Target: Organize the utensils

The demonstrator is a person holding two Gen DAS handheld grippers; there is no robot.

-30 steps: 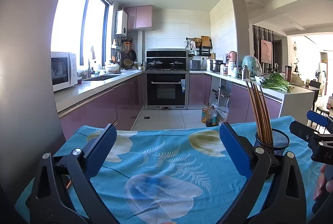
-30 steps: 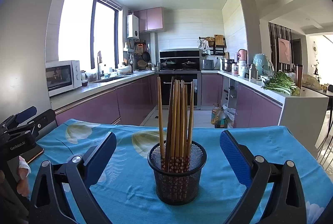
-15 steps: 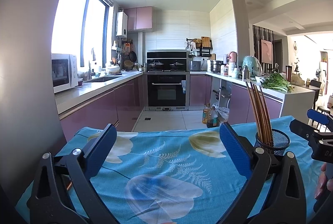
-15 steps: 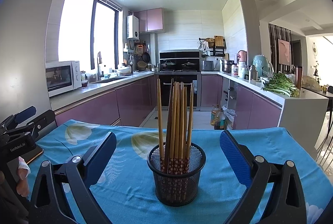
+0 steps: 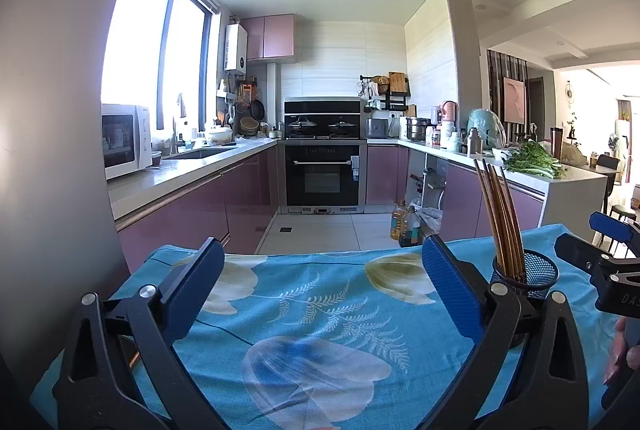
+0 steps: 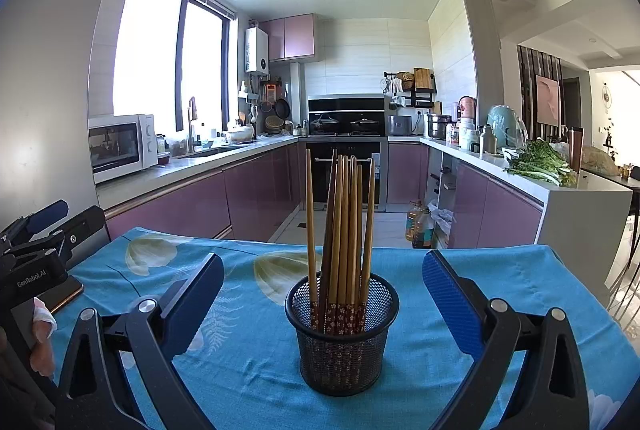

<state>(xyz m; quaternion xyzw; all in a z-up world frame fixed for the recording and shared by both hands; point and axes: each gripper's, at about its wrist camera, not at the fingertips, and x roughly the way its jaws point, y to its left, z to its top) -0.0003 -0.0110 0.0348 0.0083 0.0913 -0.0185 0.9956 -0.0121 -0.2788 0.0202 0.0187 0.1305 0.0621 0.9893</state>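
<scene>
A black mesh cup stands upright on the blue flowered tablecloth and holds several wooden chopsticks with patterned red ends. My right gripper is open and empty, its jaws wide on either side of the cup without touching it. My left gripper is open and empty over the cloth, to the left of the cup, whose chopsticks lean left. The right gripper's body shows at the left wrist view's right edge.
A phone lies at the cloth's left edge beside the left gripper's body. Behind the table is a kitchen with purple cabinets, an oven, oil bottles on the floor and a counter with greens.
Both views have shifted very slightly; the cup sits a touch lower in the right wrist view. Both grippers stay open and the chopsticks have not moved.
</scene>
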